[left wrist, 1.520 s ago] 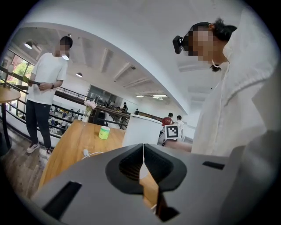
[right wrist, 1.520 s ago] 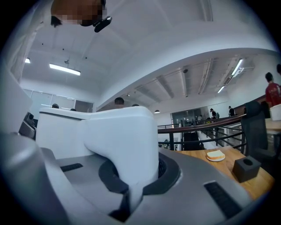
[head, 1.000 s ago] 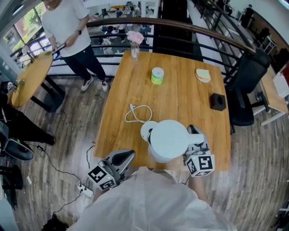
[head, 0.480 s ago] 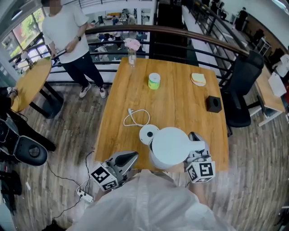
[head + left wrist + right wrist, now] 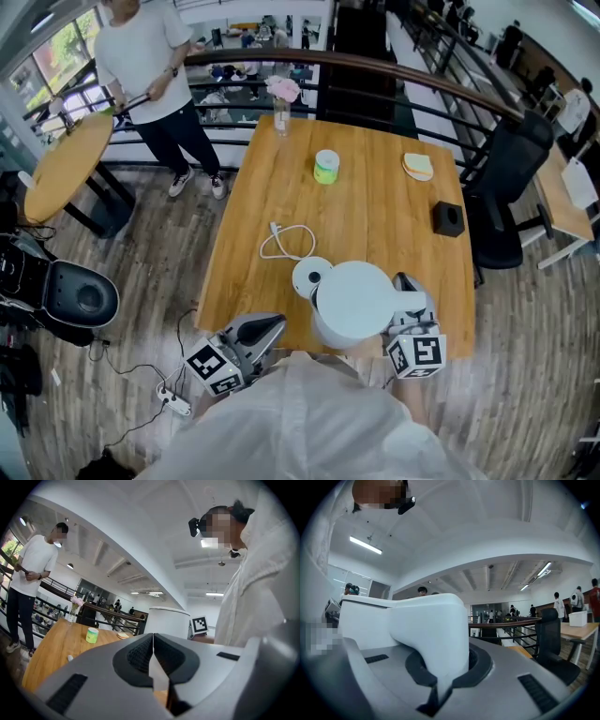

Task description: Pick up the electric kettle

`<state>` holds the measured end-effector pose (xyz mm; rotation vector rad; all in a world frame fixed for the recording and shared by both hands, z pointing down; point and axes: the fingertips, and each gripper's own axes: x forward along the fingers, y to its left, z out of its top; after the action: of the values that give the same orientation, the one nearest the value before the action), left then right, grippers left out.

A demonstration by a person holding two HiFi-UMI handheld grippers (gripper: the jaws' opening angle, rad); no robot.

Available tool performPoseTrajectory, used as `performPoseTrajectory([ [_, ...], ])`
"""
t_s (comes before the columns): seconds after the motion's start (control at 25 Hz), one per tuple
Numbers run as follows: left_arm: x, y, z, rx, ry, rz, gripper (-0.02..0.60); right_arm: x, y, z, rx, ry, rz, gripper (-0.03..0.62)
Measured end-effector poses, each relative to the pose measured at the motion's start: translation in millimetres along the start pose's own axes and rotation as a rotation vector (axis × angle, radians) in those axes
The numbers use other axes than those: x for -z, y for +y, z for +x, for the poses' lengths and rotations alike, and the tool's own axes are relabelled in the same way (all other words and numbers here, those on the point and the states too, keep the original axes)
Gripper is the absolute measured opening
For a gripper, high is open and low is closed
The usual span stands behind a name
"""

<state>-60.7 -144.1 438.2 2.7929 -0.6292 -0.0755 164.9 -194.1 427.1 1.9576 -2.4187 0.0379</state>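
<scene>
The white electric kettle (image 5: 354, 298) hangs over the near edge of the wooden table (image 5: 375, 216), just right of its round white base (image 5: 309, 277). My right gripper (image 5: 405, 305) is shut on the kettle's handle (image 5: 436, 634), which fills the space between the jaws in the right gripper view; the kettle body (image 5: 365, 620) shows to its left. My left gripper (image 5: 246, 339) is off the table's near left corner, with its jaws shut and nothing in them. In the left gripper view (image 5: 153, 656) the kettle (image 5: 168, 623) stands ahead to the right.
A white cable (image 5: 286, 241) curls beside the base. Farther back are a green cup (image 5: 326, 167), a vase of flowers (image 5: 282, 103), a yellow-white item (image 5: 418, 166) and a black box (image 5: 449, 219). A black chair (image 5: 511, 178) stands right, a person (image 5: 155, 66) and a round table (image 5: 66, 164) left.
The kettle in my right gripper has shifted slightly away from the round base, which shows a little more. My left gripper has stayed where it was.
</scene>
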Motion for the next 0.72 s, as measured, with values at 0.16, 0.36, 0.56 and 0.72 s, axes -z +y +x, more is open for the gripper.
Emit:
performPoseTrajectory([
  [0.16,-0.1,0.8,-1.2,-0.001,0.0,-0.002,0.008,-0.2,1.6,2.9,-0.003,0.002,0.006,0.014],
  [0.36,-0.6,0.7,-1.1,-0.002,-0.002,0.0,0.008,-1.7,0.4,4.8,0.002,-0.001,0.005,0.014],
  [0.56,-1.0,-1.7,-4.0,-0.006,-0.006,0.001,0.008,-3.2,-0.6,2.2,0.008,-0.003,0.004,0.014],
  [0.72,-1.5,-3.2,-4.7,-0.004,-0.005,0.003,0.008,-3.9,-1.3,0.9,0.014,-0.004,0.001,0.014],
])
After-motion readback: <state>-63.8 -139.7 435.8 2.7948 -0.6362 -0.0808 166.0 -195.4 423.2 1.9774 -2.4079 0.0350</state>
